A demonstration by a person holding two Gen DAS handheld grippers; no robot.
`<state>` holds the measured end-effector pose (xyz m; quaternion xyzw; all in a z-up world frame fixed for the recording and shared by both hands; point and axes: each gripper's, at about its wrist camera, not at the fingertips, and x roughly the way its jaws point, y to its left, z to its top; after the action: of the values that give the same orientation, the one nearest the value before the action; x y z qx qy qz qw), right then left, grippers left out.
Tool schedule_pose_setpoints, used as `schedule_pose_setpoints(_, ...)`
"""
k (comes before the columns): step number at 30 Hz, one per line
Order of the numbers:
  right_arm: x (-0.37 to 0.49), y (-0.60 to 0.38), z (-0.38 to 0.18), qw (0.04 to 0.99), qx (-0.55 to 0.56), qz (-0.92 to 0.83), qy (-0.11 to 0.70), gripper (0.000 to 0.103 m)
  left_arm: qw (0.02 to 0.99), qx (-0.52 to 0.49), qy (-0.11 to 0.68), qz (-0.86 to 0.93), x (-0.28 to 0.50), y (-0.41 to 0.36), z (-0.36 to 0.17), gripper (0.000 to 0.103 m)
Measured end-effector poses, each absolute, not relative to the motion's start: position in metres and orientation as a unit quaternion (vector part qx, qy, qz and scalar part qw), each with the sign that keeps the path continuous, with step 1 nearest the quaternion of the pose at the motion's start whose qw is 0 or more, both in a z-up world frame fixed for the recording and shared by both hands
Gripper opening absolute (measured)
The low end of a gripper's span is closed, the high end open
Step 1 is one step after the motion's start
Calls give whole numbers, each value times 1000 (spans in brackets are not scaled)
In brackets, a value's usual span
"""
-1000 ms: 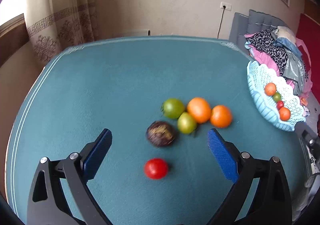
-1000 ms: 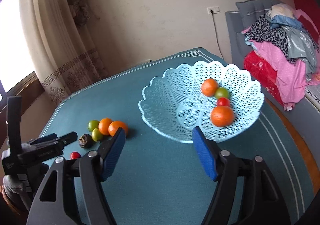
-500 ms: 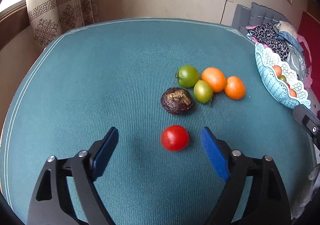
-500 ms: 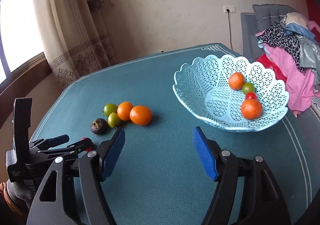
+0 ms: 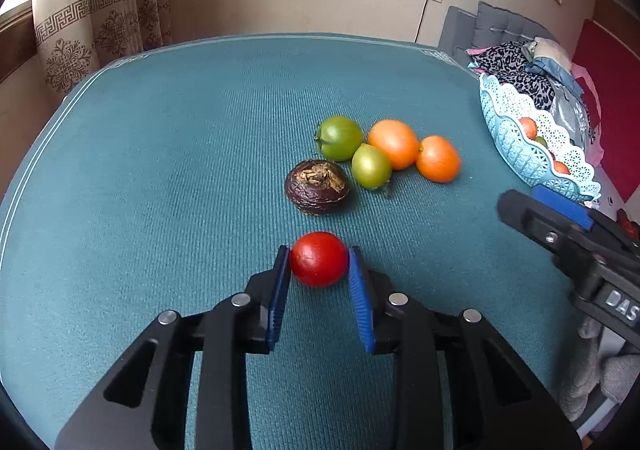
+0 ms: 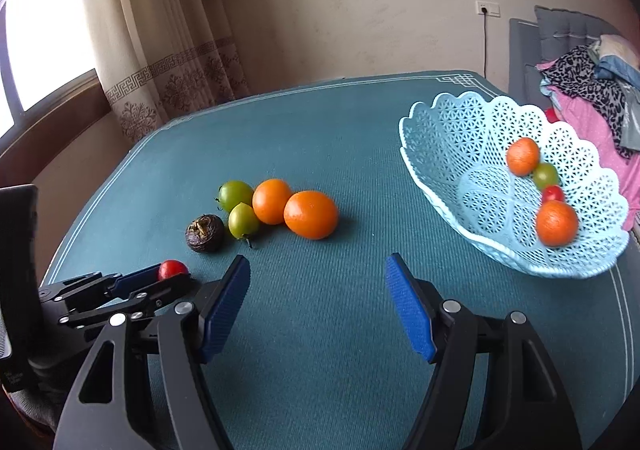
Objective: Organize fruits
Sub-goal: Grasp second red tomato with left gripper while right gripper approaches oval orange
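Meanwhile, left gripper (image 5: 319, 264) clamps a tomato (image 5: 319, 259); right gripper (image 6: 318, 308) gapes empty (four fruits in basket (image 6: 448, 154), five at 12 o'clock).

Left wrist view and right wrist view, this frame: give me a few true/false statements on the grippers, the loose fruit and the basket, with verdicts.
1. The left gripper has its pads against the red tomato. True.
2. The right gripper holds an orange. False: it is open, with nothing between its fingers.
3. The basket is empty. False: it holds four fruits.
4. The dark fruit lies on the table, outside the basket. True.
5. Two green fruits lie loose on the table. True.
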<state>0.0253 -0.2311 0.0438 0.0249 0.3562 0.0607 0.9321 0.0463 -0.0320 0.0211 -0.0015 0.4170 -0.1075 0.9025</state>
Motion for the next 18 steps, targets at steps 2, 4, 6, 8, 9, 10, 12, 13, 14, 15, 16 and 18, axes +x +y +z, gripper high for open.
schedule_pose_setpoints(2,34,-229,41,928,25,65,365,70,907,-3,409,-104,45,-31,24,30)
schedule_pose_setpoints(4,42,-227,39,926,20,66,370,70,909,-3,404,-100,43,-30,25,30)
schedule_pose_setpoints(6,48,-222,37,925,10,72,373,70,910,-5,402,-97,43,-29,26,30)
schedule_pose_setpoints(8,57,-216,33,923,-2,76,378,68,910,-8,404,-95,44,-26,25,30)
schedule_pose_setpoints(9,61,-215,31,921,-5,75,381,67,910,-9,405,-93,44,-26,24,30)
schedule_pose_setpoints(10,66,-214,29,919,-7,76,386,62,909,-10,405,-93,45,-24,24,30)
schedule_pose_setpoints(12,76,-212,25,918,-12,70,390,61,909,-12,406,-91,46,-24,24,30)
schedule_pose_setpoints(13,80,-211,24,918,-15,69,391,60,909,-13,406,-91,46,-23,23,30)
schedule_pose_setpoints(14,84,-210,22,917,-17,68,393,59,909,-13,407,-90,46,-21,22,30)
schedule_pose_setpoints(15,89,-209,21,916,-19,66,394,58,909,-15,407,-90,46,-21,22,30)
schedule_pose_setpoints(16,93,-209,20,916,-22,65,396,58,908,-16,408,-90,46,-21,22,30)
schedule_pose_setpoints(18,100,-207,18,915,-22,65,399,55,908,-17,409,-90,46,-21,21,30)
